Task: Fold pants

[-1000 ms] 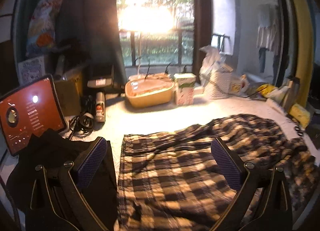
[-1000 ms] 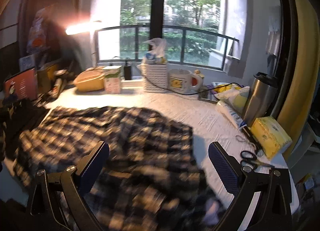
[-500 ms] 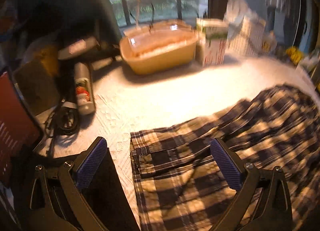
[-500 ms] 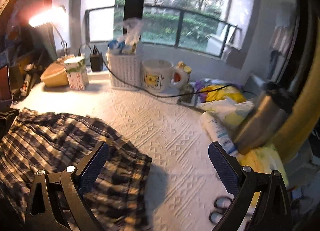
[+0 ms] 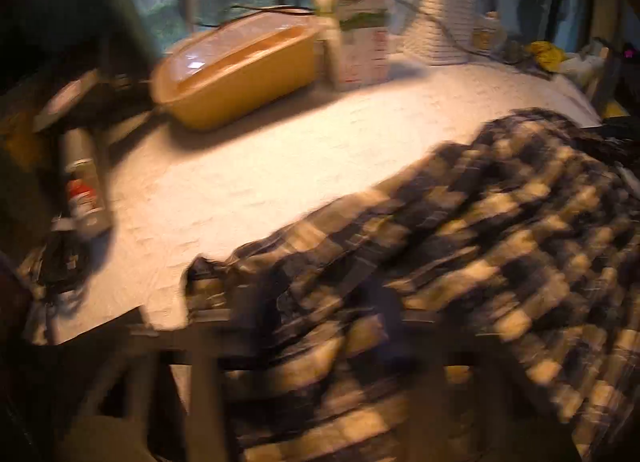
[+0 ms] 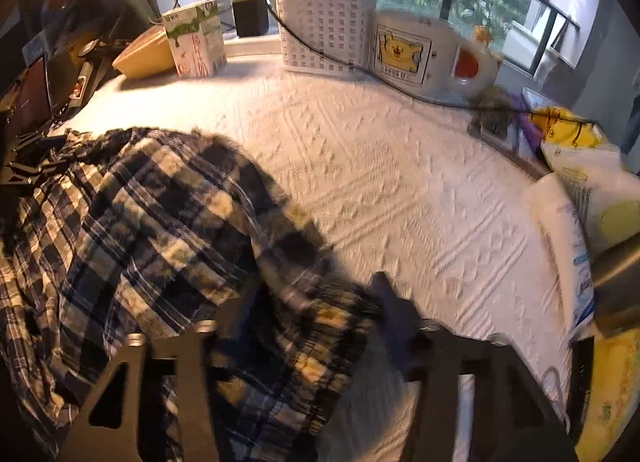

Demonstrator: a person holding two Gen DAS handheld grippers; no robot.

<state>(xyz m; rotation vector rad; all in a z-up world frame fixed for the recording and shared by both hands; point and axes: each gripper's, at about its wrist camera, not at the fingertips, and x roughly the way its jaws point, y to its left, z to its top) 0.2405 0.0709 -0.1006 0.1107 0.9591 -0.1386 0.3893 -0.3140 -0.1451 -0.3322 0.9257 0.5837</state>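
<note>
While both wrist views are smeared by motion, the main thing is plain: a pair of dark blue and cream plaid pants (image 6: 132,230) lies rumpled on a white textured bedspread (image 6: 400,182), and both claws are down at the cloth. From the right wrist view, the right gripper (image 6: 312,314) sits at the end of the pants that lies nearest the white lattice basket (image 6: 328,26), with plaid fabric bunched up between its fingers; the jaws appear drawn in around that bunch, seemingly pinching it, though blur hides the pads. From the left wrist view, the left gripper (image 5: 324,318) is at the opposite end of the pants, on the side of the basket where a yellow tub (image 5: 236,70) and a green and white carton (image 5: 360,38) stand. Its dark fingers overlap the cloth edge and also look pulled together on it, but the smear makes this less certain. The pants are well in front of the basket, apart from it, spread across the near half of the bedspread. Judging by how they lie, folding has barely begun: the cloth is wrinkled, with no crisp crease visible, and no neat stack has formed. What remains seems to be nearly everything: bringing one side over the other, smoothing, then folding the length down. A bear-printed mug (image 6: 416,50) stands just beside the basket.
</note>
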